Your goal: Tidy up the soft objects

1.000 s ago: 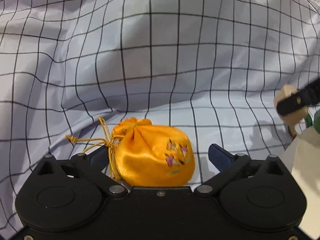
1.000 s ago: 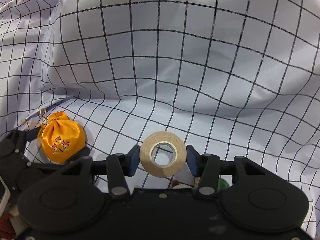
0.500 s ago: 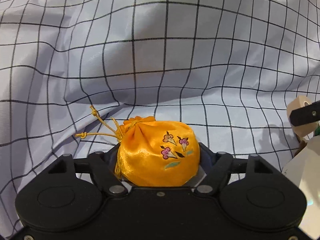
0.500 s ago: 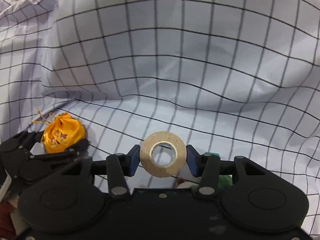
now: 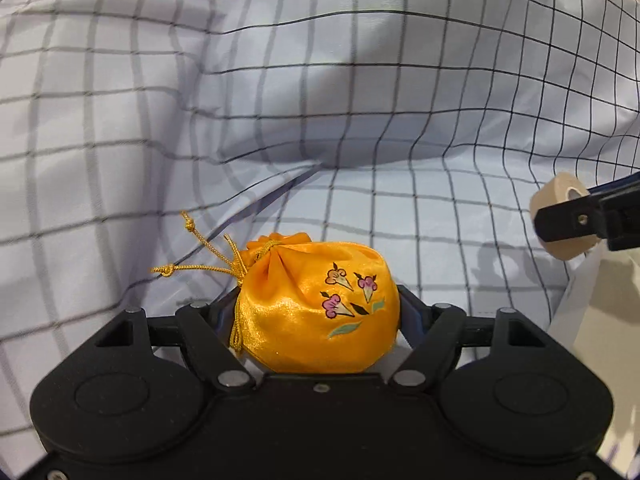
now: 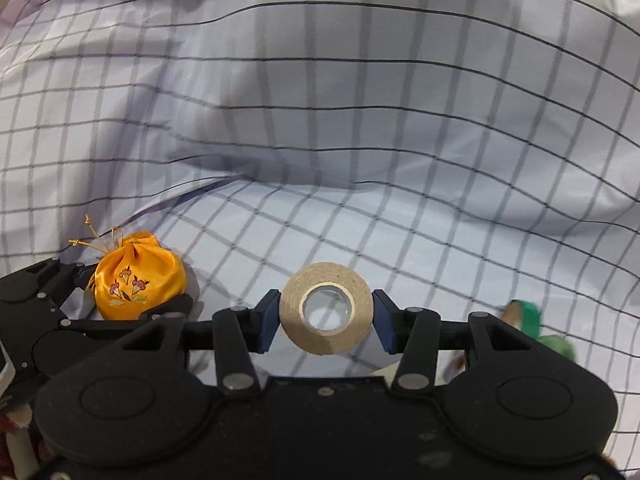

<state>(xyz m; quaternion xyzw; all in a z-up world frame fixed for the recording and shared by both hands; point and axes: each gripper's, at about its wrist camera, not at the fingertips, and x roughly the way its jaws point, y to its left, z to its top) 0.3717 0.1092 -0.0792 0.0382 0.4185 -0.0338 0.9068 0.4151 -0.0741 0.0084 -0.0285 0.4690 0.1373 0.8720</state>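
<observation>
**Pouch in the grip, tape roll riding alongside**

Now that my left hand-held gripper (image 5: 318, 312) has clamped down on the orange satin pouch (image 5: 316, 312), I've got both hands loaded. A second ago those fingers stood wide on either side of the pouch; half a second ago they were pressing in, and now the pouch sits squeezed between them, bulging up, with its gold drawstring (image 5: 200, 256) trailing off to the left. Whether it has lifted clear of the checked cloth (image 5: 320, 100) I can't tell from here, though the blurred grid lines suggest I'm on the move.

Over on the right, my right hand-held gripper (image 6: 326, 316) is clenched on the tan tape roll (image 6: 326, 314), hole facing me, same as it was a second ago. From that view the pouch is low on the left, held in the other gripper's fingers.

So the pick is done, I'd say, and what's left is carrying both to wherever the soft things belong. Satin is slippery and the pouch squashes, so I'd keep the squeeze firm. Something green (image 6: 532, 320) sits blurred at the right edge; I can't make it out.
</observation>
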